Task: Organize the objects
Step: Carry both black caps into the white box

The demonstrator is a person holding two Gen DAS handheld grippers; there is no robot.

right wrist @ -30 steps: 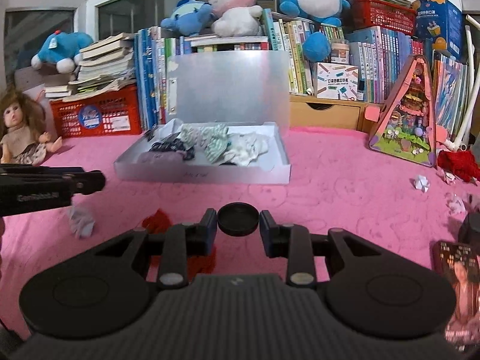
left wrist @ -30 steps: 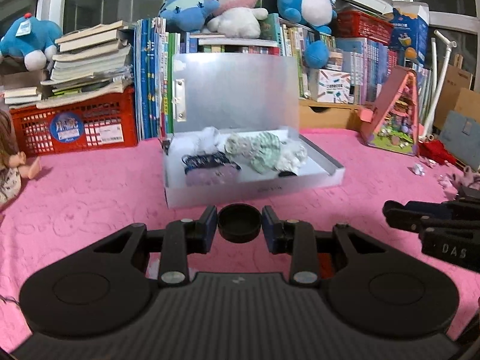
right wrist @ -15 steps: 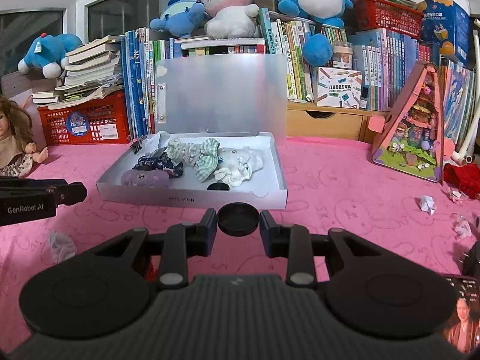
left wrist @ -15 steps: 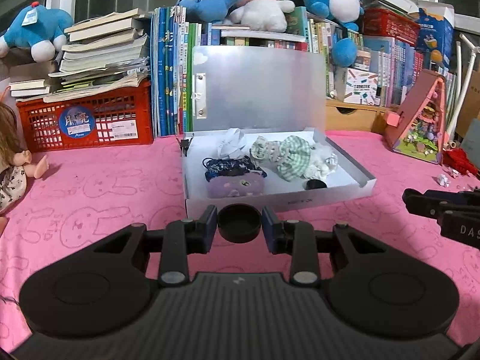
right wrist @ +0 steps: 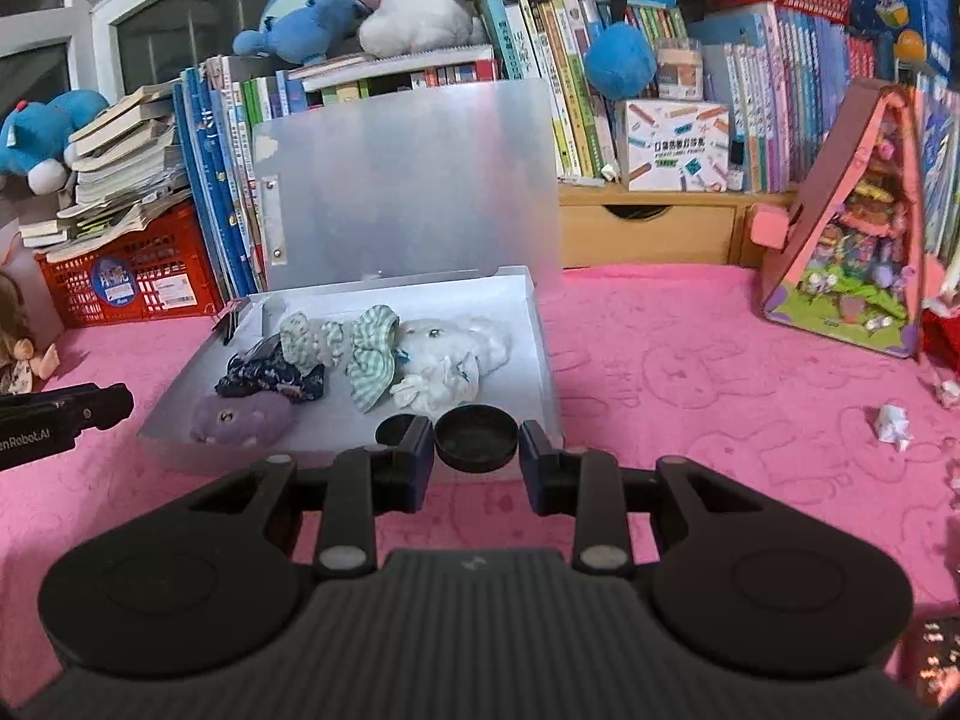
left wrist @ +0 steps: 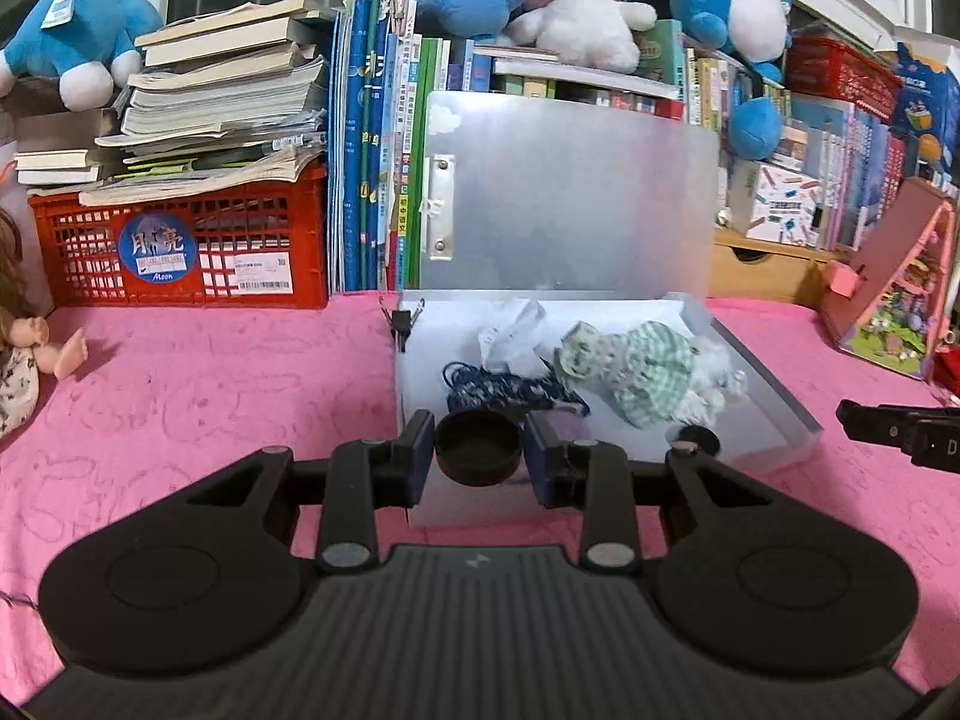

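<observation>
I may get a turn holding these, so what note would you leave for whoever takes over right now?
Left gripper: shut, no toy or cloth in it.
Right gripper: narrow, state unclear; no toy or cloth in it.
Both point at the open grey box on the pink cover, lid upright.
Done: purple plush, dark blue cloth, green checked cloth and white plush lie in the box.
Left: a crumpled white scrap lies loose at the right; probably collect it, then close the lid.
</observation>
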